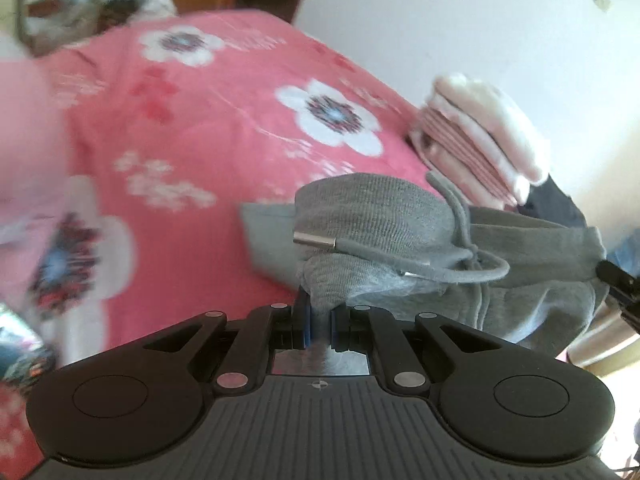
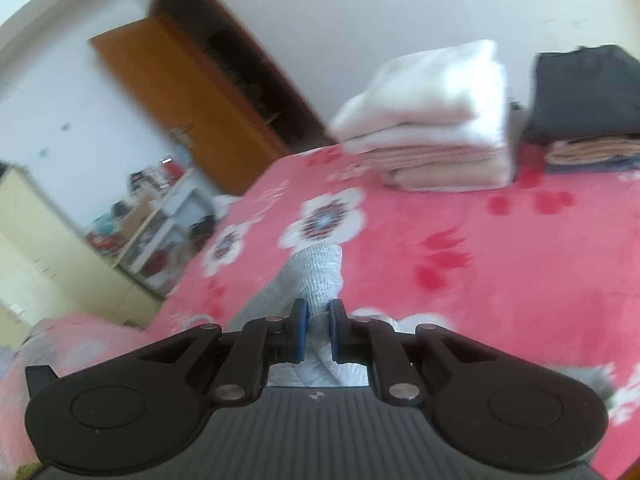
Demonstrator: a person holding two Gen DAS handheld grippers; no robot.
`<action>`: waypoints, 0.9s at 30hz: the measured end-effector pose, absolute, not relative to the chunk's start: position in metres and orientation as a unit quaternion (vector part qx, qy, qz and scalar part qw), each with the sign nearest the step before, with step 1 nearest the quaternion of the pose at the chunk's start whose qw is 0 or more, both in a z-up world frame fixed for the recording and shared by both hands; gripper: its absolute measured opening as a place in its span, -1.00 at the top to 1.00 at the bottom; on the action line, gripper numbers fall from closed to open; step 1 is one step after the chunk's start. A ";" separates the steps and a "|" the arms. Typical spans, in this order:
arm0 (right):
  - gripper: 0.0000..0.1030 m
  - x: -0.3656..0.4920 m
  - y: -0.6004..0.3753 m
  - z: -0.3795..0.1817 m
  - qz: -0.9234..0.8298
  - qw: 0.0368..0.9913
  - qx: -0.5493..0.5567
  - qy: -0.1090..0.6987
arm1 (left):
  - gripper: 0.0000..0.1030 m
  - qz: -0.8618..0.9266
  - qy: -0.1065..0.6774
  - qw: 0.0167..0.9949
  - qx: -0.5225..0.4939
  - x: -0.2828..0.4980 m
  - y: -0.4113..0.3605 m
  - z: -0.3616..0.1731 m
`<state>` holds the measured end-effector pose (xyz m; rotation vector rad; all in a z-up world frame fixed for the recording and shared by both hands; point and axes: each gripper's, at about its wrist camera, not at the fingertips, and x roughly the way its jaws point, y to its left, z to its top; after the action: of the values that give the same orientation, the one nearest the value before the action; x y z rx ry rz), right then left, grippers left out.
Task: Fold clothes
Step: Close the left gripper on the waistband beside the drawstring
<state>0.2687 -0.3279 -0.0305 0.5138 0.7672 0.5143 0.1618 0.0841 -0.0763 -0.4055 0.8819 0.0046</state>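
Between both jaws, grey ribbed garment (image 1: 372, 216) (drawstring (image 1: 460, 240) dangling), bunched

A bedroom in a home. A bed (image 2: 480, 240) spread with a pink flowered blanket carries stacks of folded laundry: white and pink towels (image 2: 432, 120) and a dark pile (image 2: 584, 92) by the plain white wall. Beyond it stand an orange wooden door (image 2: 192, 92), a cream cupboard (image 2: 40, 248) and a cluttered shelf (image 2: 160, 216) (contents too blurred to name).
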 end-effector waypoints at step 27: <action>0.21 0.376 -0.104 -0.176 0.278 0.801 0.031 0.529 | -0.01 0.055 0.578 0.780 -0.233 0.193 0.198 -0.226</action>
<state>0.3755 -0.1038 -0.1755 0.0663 1.1345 0.5966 0.1925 0.1982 -0.2264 -0.5025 1.2500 0.1182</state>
